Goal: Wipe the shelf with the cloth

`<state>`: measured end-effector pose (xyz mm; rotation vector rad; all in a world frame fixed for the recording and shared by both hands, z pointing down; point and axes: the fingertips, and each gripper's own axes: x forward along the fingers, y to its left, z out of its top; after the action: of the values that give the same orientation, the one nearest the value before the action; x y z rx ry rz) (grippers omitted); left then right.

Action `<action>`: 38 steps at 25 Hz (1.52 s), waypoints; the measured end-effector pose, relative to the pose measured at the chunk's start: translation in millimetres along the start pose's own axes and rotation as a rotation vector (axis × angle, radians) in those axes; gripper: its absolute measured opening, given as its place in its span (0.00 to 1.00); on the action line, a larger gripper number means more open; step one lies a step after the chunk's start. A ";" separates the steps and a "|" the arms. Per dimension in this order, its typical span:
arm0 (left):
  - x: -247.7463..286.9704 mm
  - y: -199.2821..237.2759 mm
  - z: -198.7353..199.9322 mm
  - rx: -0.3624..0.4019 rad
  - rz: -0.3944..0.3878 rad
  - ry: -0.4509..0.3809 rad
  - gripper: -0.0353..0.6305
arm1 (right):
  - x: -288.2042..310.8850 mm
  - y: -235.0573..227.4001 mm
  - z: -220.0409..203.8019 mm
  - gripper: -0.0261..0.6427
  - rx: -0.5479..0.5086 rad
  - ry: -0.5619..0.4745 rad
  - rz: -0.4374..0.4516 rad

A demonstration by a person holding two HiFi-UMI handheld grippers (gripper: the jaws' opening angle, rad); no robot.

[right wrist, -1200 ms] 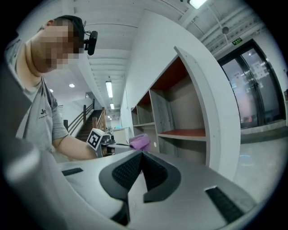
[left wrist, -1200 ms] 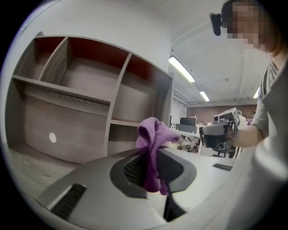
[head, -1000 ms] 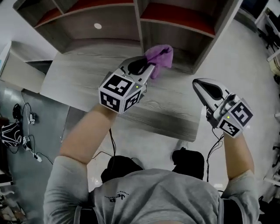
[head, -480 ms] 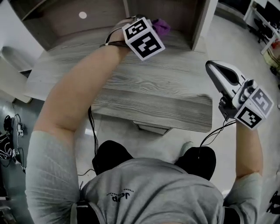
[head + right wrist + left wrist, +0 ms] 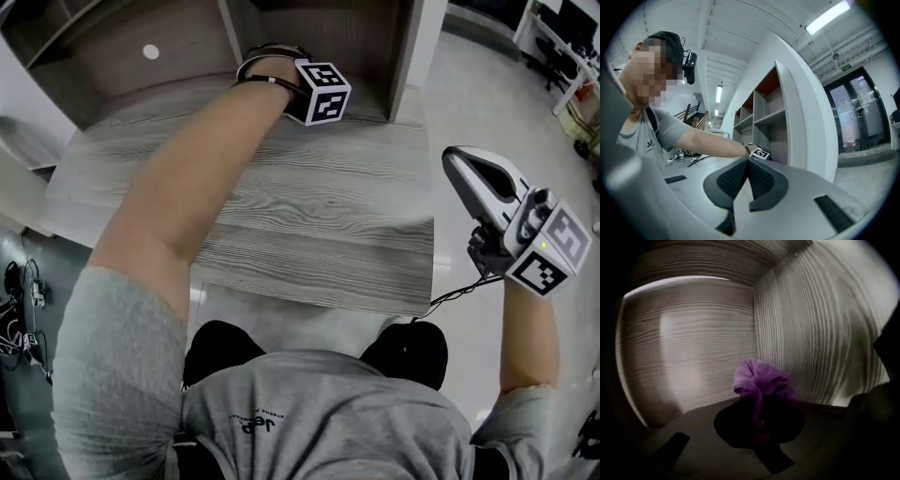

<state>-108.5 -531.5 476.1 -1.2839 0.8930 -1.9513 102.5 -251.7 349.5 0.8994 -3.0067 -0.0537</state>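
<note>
A purple cloth (image 5: pixel 759 378) is bunched between the jaws of my left gripper (image 5: pixel 759 414), which is shut on it. The cloth sits deep in a wood-grain shelf compartment, close to the corner where the back wall (image 5: pixel 693 343) meets the right side wall (image 5: pixel 815 329). In the head view only the left gripper's marker cube (image 5: pixel 323 91) shows at the compartment's mouth; the jaws and cloth are hidden inside. My right gripper (image 5: pixel 469 167) hangs shut and empty off the desk's right edge, its pads (image 5: pixel 761 178) pressed together.
The grey wood-grain desk top (image 5: pixel 300 216) lies below the shelf unit. A white upright panel (image 5: pixel 415 47) bounds the compartment on the right. A second compartment with a white round cap (image 5: pixel 151 52) lies to the left. Cables (image 5: pixel 23 309) trail on the floor at left.
My left arm has reached forward, carrying the cloth from the desk into the shelf compartment, out of the head view. The right gripper stayed beside the desk's right edge.
</note>
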 end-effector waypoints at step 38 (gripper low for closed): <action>-67.2 0.6 52.6 -0.032 -0.024 -0.387 0.16 | 13.0 -62.8 -50.8 0.07 0.132 0.103 -0.117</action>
<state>-37.3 -488.6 457.0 -1.6250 0.7174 -1.6288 126.7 -312.9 398.0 1.0541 -2.8880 0.1874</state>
